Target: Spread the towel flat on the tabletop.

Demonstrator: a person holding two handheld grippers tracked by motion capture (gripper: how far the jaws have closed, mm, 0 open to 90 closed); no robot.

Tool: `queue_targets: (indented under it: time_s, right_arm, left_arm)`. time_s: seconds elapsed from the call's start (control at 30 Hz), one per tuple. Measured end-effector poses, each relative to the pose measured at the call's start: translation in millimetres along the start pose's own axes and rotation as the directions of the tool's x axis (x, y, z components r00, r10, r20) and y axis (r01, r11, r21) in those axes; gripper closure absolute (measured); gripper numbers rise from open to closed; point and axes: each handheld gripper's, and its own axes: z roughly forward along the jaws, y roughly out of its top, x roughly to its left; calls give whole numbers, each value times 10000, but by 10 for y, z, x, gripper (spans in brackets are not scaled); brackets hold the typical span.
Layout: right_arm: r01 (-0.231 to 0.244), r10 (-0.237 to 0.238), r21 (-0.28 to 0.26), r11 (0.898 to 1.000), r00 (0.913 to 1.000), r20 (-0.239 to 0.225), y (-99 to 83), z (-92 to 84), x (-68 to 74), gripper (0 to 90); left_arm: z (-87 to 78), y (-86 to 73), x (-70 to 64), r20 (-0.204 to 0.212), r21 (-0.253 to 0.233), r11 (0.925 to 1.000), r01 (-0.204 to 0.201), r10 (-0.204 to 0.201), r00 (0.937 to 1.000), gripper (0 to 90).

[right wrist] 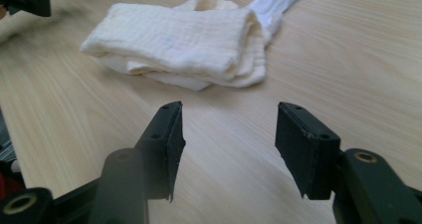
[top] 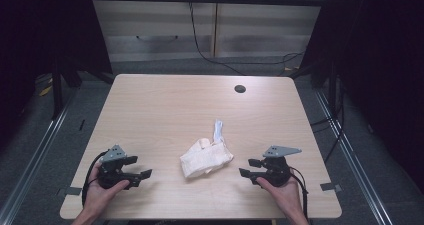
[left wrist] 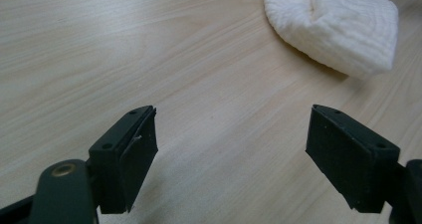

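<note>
Two claws (both agape) flank the folded cloth, well apart.

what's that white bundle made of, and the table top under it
The white bundle looks like soft woven cotton, perhaps gauze or muslin: matte, with a fine crinkled ribbed texture and limp folded layers. The table top looks like pale wood-grain laminate or veneer rather than solid wood, though that is uncertain: long straight grain lines, a smooth low sheen, and a round dark cable hole near the far edge.

even overhead light on the table, dark surroundings, gripper views softly blurred up close.
</note>
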Motion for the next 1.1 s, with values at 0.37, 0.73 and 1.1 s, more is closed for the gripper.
queue_targets:
  time_s: [0.37,0.73,1.1]
  right_arm:
    - [867,-835,300,9958,9918,-972,366,295,179,512]
    - [1622,-1488,846,9831,9780,-1459,634,756,273,459]
    - [1866,-1653,1759,9666,9778,-1290,466,1034,246,681]
  left_arm:
    - [-2,2,13,30,0,10000,6,-6,10000,198]
    - [-15,-5,13,69,-74,10000,25,-24,10000,198]
    - [-40,-8,34,60,-137,9999,84,-83,9999,198]
